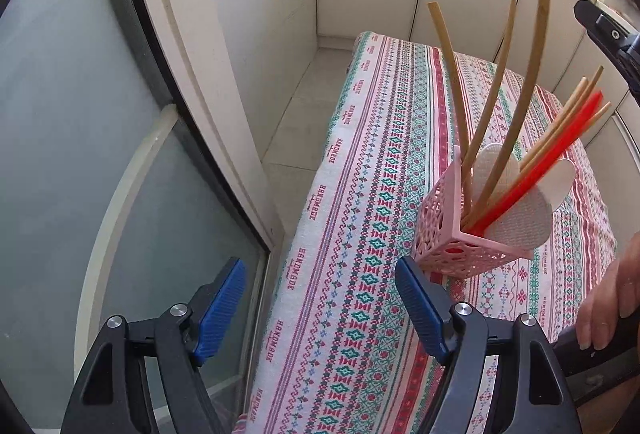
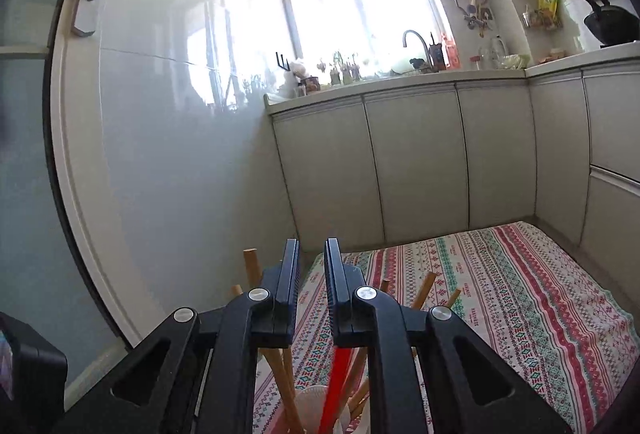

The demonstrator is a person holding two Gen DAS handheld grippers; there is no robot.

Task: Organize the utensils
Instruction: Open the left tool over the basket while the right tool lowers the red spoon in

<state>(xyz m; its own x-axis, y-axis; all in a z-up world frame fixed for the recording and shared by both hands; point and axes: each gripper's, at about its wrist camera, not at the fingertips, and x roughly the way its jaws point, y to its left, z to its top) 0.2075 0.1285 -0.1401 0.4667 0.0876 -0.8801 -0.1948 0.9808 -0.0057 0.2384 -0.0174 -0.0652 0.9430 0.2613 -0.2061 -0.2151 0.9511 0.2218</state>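
Below nearly closed, empty right gripper [image 2: 312, 266]: pink holder [image 1: 452, 246] with red chopstick [image 2: 334, 390]; left gripper [image 1: 320, 274] open.

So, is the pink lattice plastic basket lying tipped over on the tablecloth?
No, the pink lattice plastic basket stands upright on the patterned tablecloth, utensils sticking up out of it.

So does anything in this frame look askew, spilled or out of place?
Nothing stands out. The pink lattice holder stands upright on the patterned tablecloth, with the wooden utensils, chopsticks and red utensil leaning inside it. Nothing lies loose on the cloth.
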